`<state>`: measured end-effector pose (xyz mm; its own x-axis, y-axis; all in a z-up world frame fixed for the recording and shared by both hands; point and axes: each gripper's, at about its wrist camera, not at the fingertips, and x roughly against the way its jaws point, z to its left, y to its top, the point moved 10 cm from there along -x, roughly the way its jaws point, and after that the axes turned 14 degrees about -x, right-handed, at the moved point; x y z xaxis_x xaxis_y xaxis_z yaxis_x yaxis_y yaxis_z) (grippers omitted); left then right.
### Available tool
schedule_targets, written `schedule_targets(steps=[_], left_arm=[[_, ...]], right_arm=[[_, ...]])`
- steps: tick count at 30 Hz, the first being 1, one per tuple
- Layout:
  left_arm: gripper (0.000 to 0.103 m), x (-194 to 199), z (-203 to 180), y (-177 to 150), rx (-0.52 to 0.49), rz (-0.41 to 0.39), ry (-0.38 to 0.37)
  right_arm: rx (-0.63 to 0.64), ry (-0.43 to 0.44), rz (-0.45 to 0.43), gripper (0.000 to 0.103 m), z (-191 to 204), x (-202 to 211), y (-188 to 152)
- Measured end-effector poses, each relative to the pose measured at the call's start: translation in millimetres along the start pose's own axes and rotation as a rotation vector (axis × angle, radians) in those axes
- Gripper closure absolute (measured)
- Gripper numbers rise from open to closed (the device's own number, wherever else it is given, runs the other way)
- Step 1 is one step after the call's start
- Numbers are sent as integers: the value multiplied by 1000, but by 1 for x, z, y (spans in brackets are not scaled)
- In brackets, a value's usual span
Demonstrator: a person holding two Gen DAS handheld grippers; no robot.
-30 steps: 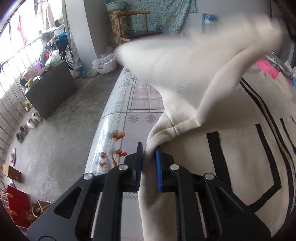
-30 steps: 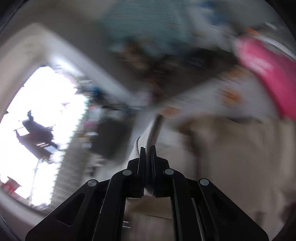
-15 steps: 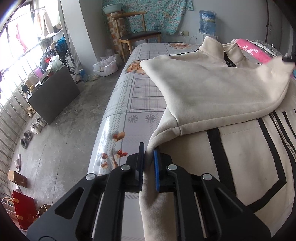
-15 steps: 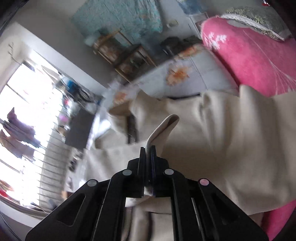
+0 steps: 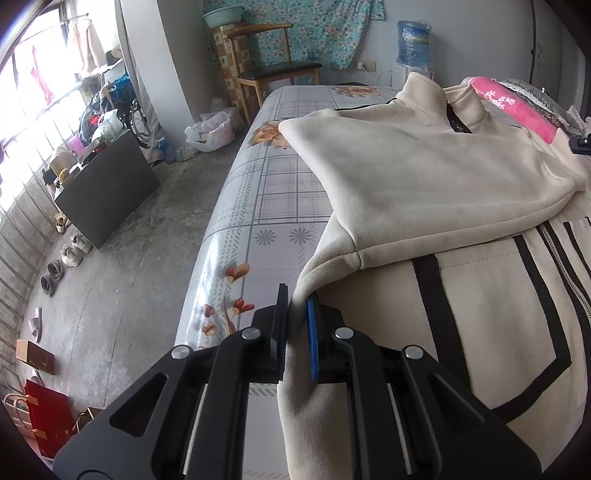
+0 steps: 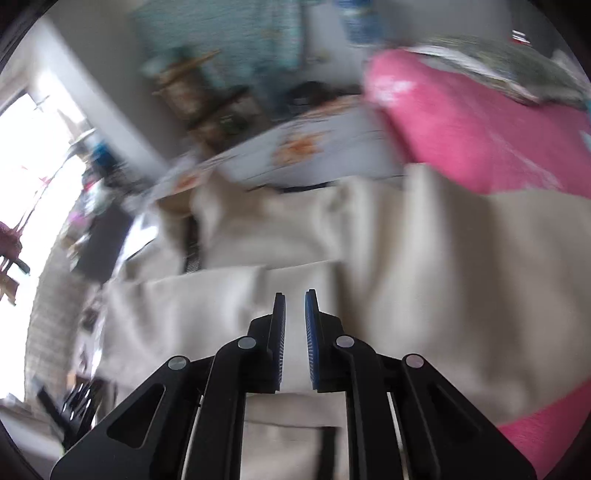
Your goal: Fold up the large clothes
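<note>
Fingers of the left gripper (image 5: 297, 295) angled downward over the near edge of the bed, clamped on a fold of the cream jacket (image 5: 424, 177) at its side seam. Fingers of the right gripper (image 6: 294, 295) also tilted downward, opening, a narrow gap between the pads and no cloth pinched between them; cream fabric directly beneath, view blurred.

Jacket spread across the bed (image 5: 273, 192), collar toward the far end, one sleeve (image 5: 406, 206) folded over the front, black stripes and zip showing on the body. Bed covered with a grey checked sheet printed with orange flowers. Pink blanket (image 6: 480, 122) bunched along the far side, touching the jacket's edge.

Beyond the bed, a wooden chair (image 5: 273, 70) with a dark seat against the wall, floral turquoise cloth (image 5: 295, 33) hanging behind it, blue water bottle (image 5: 413, 44) further right. Bare concrete floor (image 5: 129, 266) to the left, with a dark cabinet (image 5: 107, 192), shoes (image 5: 62, 258) in a row, a white plastic bag (image 5: 210, 131) and a barred window at the edge.
</note>
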<state>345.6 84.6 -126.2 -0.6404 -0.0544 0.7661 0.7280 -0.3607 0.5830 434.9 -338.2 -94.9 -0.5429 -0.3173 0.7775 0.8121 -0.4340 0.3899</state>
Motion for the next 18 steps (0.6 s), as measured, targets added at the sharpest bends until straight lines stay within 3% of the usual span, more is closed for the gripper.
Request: schedule_targets(steps=[3, 7, 9, 11, 13, 18], left_arm=[[93, 1, 3, 0, 31, -8, -32], [87, 15, 11, -1, 79, -22, -101], [75, 34, 15, -5, 99, -49, -135], [56, 52, 16, -12, 108, -63, -161], [47, 71, 15, -26, 123, -66, -202], [44, 107, -4, -77, 142, -13, -311]], right_arm=[[51, -134, 138, 87, -7, -43, -31], [21, -178, 108, 82, -10, -34, -35], [13, -139, 79, 76, -3, -12, -43], [7, -111, 19, 58, 0, 24, -57], [9, -114, -23, 52, -7, 53, -74], [-34, -206, -100, 48, -59, 122, -144]])
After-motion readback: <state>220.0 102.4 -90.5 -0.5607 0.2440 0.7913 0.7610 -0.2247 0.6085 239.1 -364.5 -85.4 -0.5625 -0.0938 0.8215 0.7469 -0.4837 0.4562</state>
